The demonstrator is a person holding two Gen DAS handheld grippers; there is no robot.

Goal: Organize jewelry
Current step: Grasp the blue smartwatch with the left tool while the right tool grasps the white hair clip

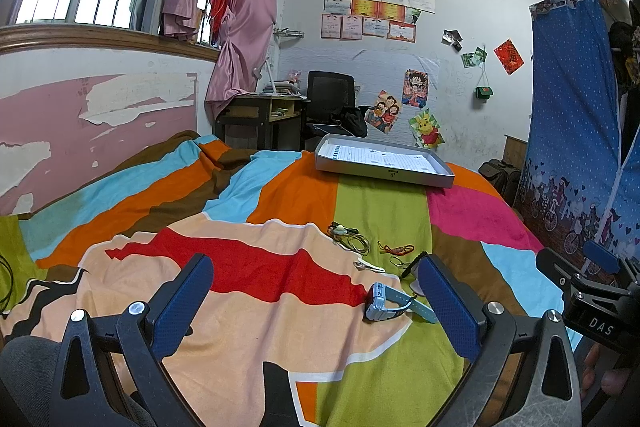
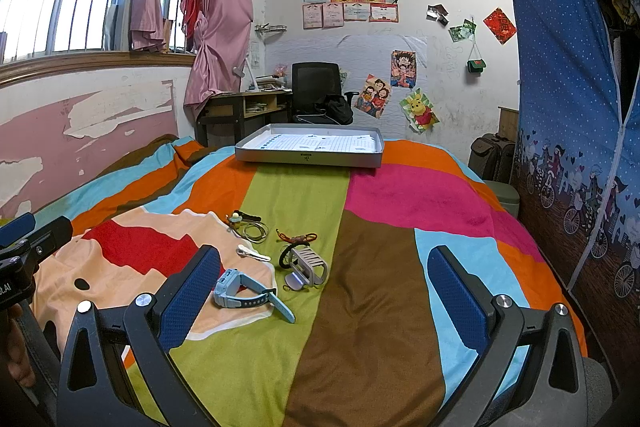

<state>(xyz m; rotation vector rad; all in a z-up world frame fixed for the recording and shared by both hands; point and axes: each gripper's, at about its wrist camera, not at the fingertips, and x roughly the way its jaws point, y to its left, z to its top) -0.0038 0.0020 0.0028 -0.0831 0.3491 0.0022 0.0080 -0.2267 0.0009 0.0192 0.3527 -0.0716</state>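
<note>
We hold both grippers spread wide and empty above the striped multicoloured bedspread (image 2: 372,287): left gripper (image 1: 316,291), right gripper (image 2: 324,283). The light-blue plastic wristwatch (image 2: 244,293) lies just beside a grey ribbed hair claw (image 2: 306,265), with a red cord bracelet (image 2: 298,238) behind. The shallow grey cardboard tray (image 2: 310,159) sits well apart, farther up the bed.

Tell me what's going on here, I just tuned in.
Nothing is picked up yet. Both tools, left and right, hover open over the bed. The watch, hair clip, clamp, red cord and necklace lie loose on the blanket; the tray sits farther back.
</note>
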